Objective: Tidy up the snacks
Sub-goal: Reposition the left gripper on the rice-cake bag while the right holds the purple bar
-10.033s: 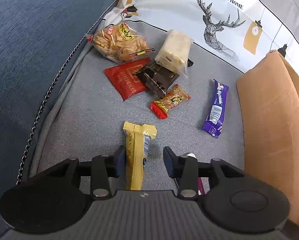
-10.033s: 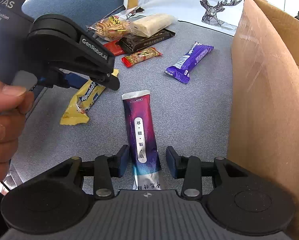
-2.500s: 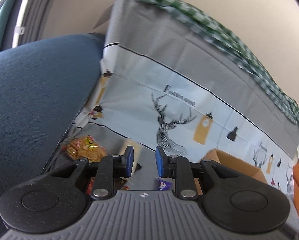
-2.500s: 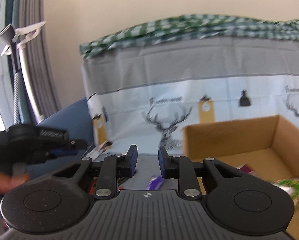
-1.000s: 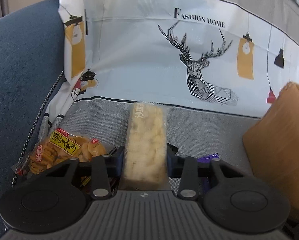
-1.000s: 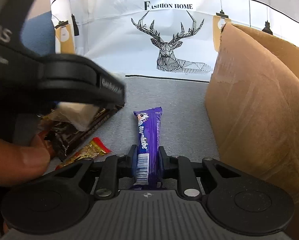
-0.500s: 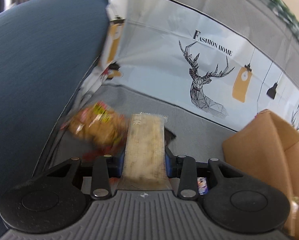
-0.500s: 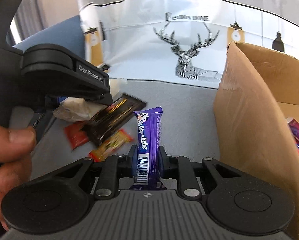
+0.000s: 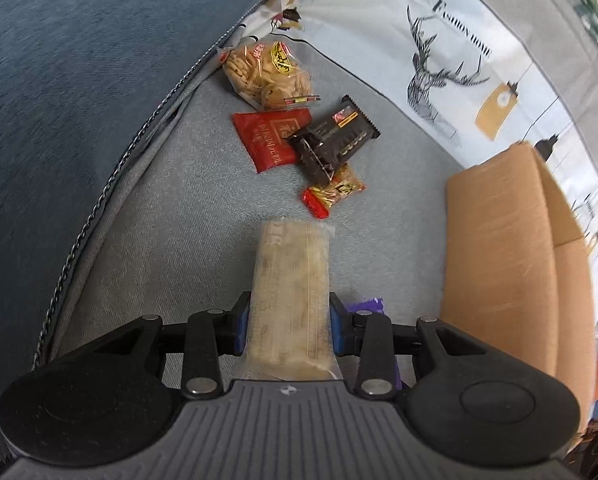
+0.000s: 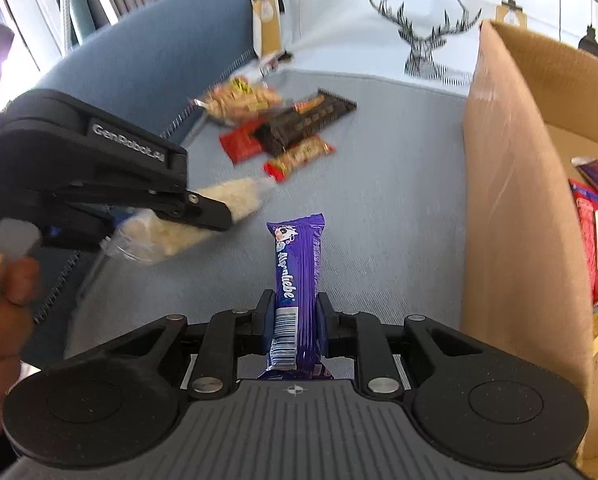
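My left gripper (image 9: 290,322) is shut on a clear pack of pale wafers (image 9: 291,280) and holds it above the grey sofa seat. It also shows in the right wrist view (image 10: 203,210) with the pack (image 10: 171,232). My right gripper (image 10: 295,316) is shut on a purple Alpenliebe bar (image 10: 297,268), held above the seat left of the cardboard box (image 10: 511,220). On the seat lie a cracker bag (image 9: 265,70), a red packet (image 9: 269,140), a dark chocolate pack (image 9: 335,136) and a small red-gold bar (image 9: 333,194).
The open cardboard box (image 9: 507,248) stands at the right and holds several snacks (image 10: 595,232). A deer-print cushion (image 9: 439,52) lines the back. The blue sofa arm (image 9: 79,80) rises at the left.
Both grippers have lifted and pulled back with their snacks. The left view now tilts down on the seat; the wafer pack is clear of the other snacks.
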Demonstrator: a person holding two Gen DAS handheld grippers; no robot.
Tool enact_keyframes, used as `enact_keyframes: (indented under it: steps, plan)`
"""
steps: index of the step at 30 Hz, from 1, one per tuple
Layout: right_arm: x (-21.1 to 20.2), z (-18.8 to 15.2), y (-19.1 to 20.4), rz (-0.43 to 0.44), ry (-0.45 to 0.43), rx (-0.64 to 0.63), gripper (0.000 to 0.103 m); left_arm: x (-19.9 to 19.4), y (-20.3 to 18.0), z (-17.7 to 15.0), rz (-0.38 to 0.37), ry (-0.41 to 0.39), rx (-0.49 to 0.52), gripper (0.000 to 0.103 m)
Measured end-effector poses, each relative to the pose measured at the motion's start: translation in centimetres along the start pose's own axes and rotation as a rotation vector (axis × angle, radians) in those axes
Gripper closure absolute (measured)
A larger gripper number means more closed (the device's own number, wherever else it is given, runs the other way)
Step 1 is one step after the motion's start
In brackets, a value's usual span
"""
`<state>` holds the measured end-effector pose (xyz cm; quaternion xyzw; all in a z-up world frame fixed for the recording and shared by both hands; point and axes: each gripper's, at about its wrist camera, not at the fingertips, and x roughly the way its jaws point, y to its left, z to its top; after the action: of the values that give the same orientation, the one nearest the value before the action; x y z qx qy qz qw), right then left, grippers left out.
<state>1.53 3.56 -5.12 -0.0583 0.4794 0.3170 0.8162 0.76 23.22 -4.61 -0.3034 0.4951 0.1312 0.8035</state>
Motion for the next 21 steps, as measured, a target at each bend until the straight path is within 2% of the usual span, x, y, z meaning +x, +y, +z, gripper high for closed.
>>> enact_keyframes:
  steps: [2, 5, 10, 18, 21]
  plan:
    - [0.6, -0.1, -0.1, -0.007, 0.030, -0.004, 0.080, 0.6, -0.2, 0.0, 0.018, 0.018, 0.018, 0.062]
    - [1.0, 0.0, -0.5, -0.009, 0.026, 0.017, 0.077, 1.2, -0.8, 0.1, 0.036, 0.027, 0.038, 0.062]
    - [1.5, 0.1, -0.7, -0.006, 0.032, 0.027, 0.070, 1.8, -1.6, 0.4, 0.050, 0.026, 0.061, 0.055]
    - [2.1, 0.3, -1.0, -0.016, 0.049, 0.020, 0.069, 2.3, -2.0, 0.7, 0.043, 0.037, 0.063, 0.039]
    - [2.3, 0.3, -1.0, -0.018, 0.053, 0.008, 0.070, 2.6, -2.4, 0.7, 0.050, 0.038, 0.083, 0.037]
